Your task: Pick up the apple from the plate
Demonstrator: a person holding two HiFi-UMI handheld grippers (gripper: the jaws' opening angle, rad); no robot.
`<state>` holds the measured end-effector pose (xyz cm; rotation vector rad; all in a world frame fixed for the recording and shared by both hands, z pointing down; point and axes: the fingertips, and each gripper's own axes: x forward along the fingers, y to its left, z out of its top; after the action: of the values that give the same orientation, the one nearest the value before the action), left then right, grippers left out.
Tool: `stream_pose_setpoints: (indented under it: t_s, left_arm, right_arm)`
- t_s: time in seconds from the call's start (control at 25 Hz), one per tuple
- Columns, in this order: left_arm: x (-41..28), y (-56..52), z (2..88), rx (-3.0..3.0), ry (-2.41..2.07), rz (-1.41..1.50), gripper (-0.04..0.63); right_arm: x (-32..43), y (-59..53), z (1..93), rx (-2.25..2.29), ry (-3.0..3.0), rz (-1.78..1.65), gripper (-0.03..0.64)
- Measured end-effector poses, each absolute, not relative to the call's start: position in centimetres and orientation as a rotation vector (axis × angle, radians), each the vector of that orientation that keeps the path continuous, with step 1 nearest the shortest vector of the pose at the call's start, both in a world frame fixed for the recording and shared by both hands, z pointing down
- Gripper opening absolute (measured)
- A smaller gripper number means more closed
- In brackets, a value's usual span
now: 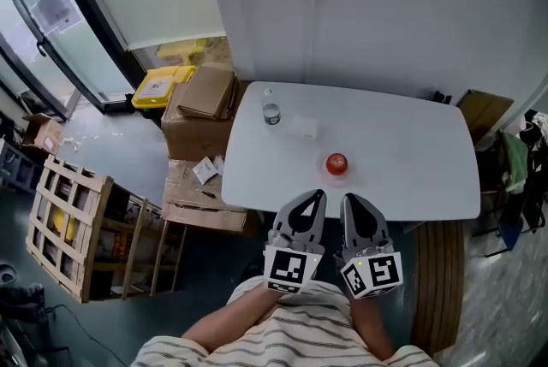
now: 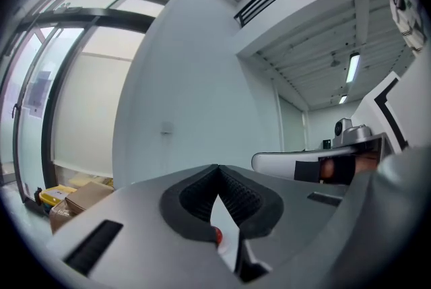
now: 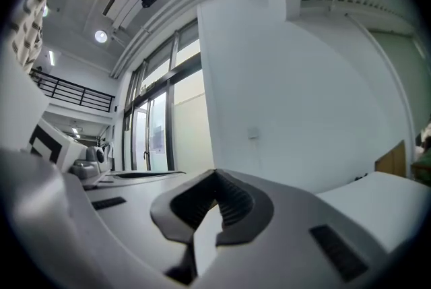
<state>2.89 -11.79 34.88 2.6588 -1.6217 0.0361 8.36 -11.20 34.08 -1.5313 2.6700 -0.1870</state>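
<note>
Apple (image 1: 336,162) sits near front edge of table (image 1: 411,160), open surface around
</note>
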Motion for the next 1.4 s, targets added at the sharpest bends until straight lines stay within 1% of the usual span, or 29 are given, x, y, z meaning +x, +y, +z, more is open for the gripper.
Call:
stream_pose_setpoints:
  t_s: [0.4,0.84,1.4]
  left_arm:
    - [2.7,-16.2,37.7,2.584,-1.630,0.111,0.005]
    - [3.1,-22.7,40.8,2.565,-1.525,0.174,0.005]
    - [3.1,-26.0,45.8,2.494,-1.450,0.284,0.005]
  right_arm:
    - [8.7,-16.0,37.1,-1.523,2.673,-0.314,0.005]
    - [9.2,-22.5,40.8,-1.666,2.697,-0.365,0.005]
    - [9.9,-25.3,47.5,-1.761,2.746,-0.548,0.005]
